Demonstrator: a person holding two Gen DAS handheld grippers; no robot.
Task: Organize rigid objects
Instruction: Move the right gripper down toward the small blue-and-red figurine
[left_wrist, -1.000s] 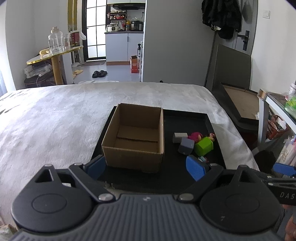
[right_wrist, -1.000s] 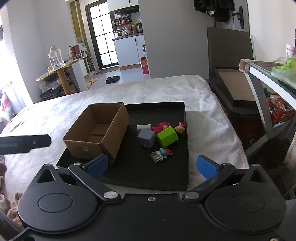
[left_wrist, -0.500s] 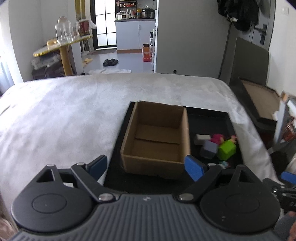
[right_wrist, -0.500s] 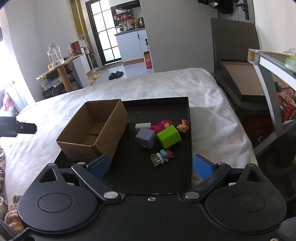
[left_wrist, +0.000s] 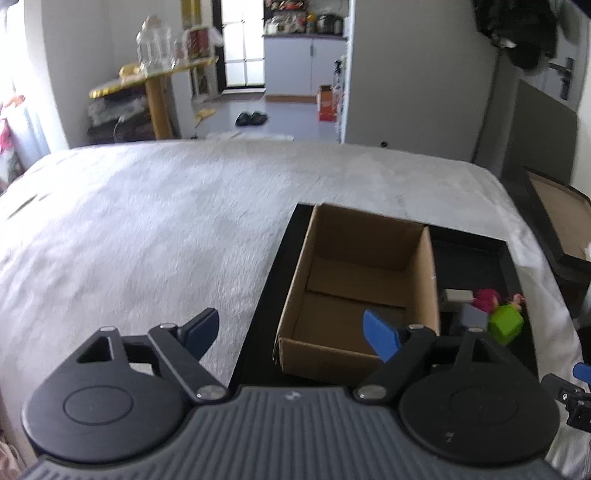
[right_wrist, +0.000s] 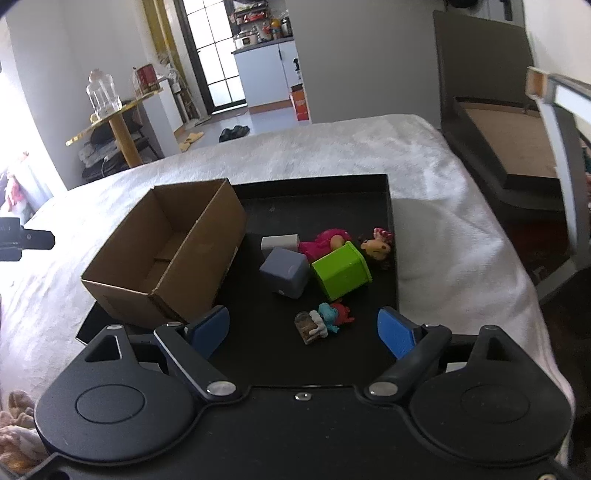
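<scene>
An empty open cardboard box (right_wrist: 166, 258) (left_wrist: 362, 291) stands on the left of a black tray (right_wrist: 332, 206) on the bed. Right of it lie a grey cube (right_wrist: 284, 272), a green cube (right_wrist: 341, 271), a white block (right_wrist: 279, 242), a pink doll (right_wrist: 325, 239), a small doll head (right_wrist: 376, 248) and a small blue-red figure (right_wrist: 325, 320). My right gripper (right_wrist: 301, 330) is open and empty, above the tray's near edge, just short of the figure. My left gripper (left_wrist: 291, 332) is open and empty, over the box's near left corner.
The tray lies on a white blanket (left_wrist: 147, 229) covering the bed. A dark panel and framed board (right_wrist: 498, 147) lean at the right. A gold side table (right_wrist: 110, 122) with a glass jar stands far left. A metal rack (right_wrist: 561, 122) is at the right edge.
My left gripper has swung left, so the box now sits right of centre in its view. My right gripper has moved forward and down toward the toys.
</scene>
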